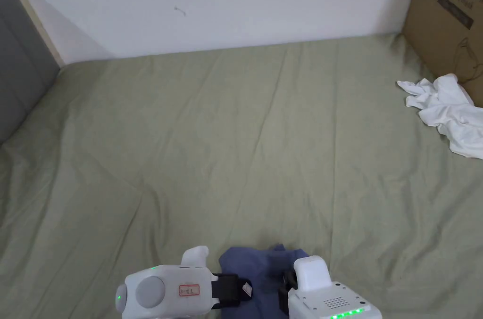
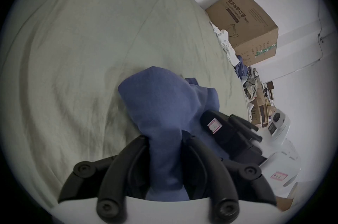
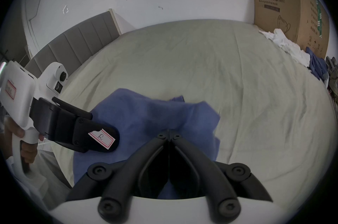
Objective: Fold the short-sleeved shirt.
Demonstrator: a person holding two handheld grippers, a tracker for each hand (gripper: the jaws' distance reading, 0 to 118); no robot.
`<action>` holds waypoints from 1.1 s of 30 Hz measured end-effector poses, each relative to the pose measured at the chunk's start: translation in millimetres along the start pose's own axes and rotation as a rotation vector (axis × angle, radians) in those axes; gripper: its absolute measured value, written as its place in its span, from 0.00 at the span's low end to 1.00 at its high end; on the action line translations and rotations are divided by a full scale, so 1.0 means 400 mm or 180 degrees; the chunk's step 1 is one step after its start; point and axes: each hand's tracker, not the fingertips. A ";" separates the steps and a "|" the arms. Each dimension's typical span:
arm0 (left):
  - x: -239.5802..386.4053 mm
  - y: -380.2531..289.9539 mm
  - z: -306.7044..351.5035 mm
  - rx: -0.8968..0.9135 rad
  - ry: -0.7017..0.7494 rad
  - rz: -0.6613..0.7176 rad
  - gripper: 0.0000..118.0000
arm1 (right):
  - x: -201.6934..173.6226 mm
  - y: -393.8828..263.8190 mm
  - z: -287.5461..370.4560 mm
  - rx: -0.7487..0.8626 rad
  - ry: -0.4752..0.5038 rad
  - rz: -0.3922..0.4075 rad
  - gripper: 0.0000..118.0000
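Note:
A crumpled blue short-sleeved shirt (image 1: 257, 270) hangs bunched just above the near edge of the bed, between both grippers. My left gripper (image 1: 243, 288) points right into it. In the left gripper view its jaws (image 2: 164, 138) clamp a thick wad of the blue shirt (image 2: 161, 100). My right gripper (image 1: 286, 283) comes in from the right, close to the left one. In the right gripper view its jaws (image 3: 169, 134) are shut together, pinching the shirt (image 3: 146, 114) at their tips. The lower part of the shirt is hidden by the grippers.
A pale green sheet (image 1: 226, 145) covers the bed, wrinkled and bare in the middle. A white garment (image 1: 448, 110) lies at the right edge in front of a cardboard box (image 1: 448, 18). A grey headboard (image 1: 16, 56) stands at the left, a white wall behind.

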 end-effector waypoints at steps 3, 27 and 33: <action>-0.002 0.020 0.037 0.0016 0.0020 -0.0148 0.24 | 0.007 0.046 0.049 0.0238 0.0025 0.0021 0.02; -0.527 0.180 0.703 0.0318 0.2041 0.0209 0.24 | -0.079 0.241 0.115 0.0848 0.0115 0.0373 0.02; -0.579 0.172 0.677 0.0297 0.2041 0.0570 0.24 | -0.089 0.246 0.097 0.0793 0.0098 0.0396 0.02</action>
